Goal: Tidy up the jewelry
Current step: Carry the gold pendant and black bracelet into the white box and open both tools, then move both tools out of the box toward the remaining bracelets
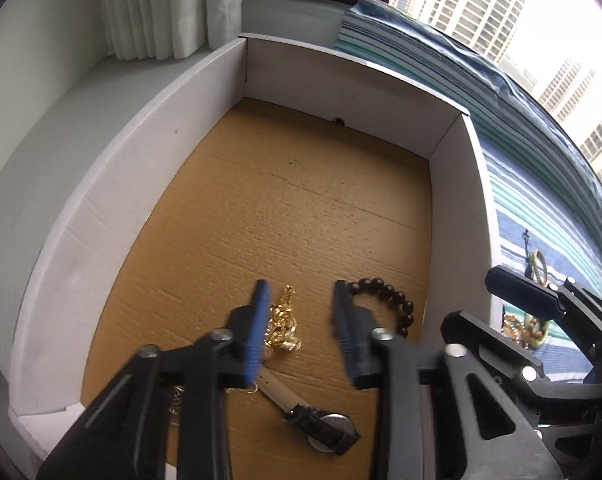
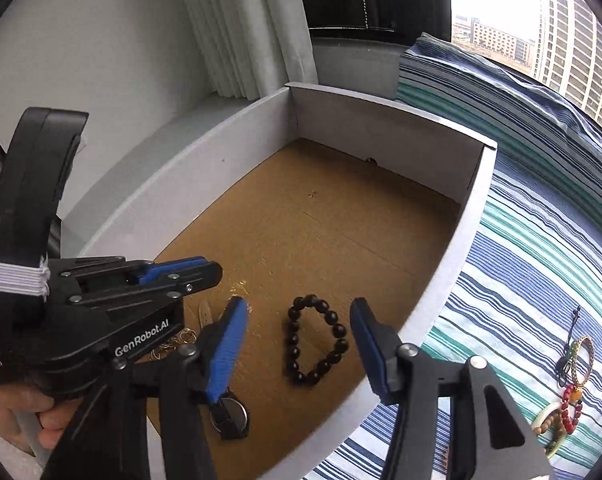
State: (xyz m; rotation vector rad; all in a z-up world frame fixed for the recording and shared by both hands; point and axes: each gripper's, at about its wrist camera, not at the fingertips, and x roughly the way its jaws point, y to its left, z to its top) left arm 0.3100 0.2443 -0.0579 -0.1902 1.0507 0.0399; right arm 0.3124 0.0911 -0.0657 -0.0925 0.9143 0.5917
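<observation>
Both your grippers hang over the near end of the white cardboard box (image 1: 149,168), and both stand spread apart with nothing between the pads. Your left gripper (image 1: 301,312) is above the gold chain (image 1: 283,324), which lies heaped on the brown floor of the box just inside its left finger; the black bead bracelet (image 2: 317,340) sits between the fingers of your right gripper (image 2: 301,340). A wristwatch (image 1: 325,428) with a dark strap lies nearer you.

What remains is outside the box: a small cluster of bangles and bead bracelets (image 2: 569,384) on the striped blue cloth (image 2: 541,240), to the right of the box wall. Your right gripper is the nearer one, so it looks like the tool for the next pick. The pieces overlap, green and gold rings above, red beads below; how many there are is hard to tell at the frame's edge.
</observation>
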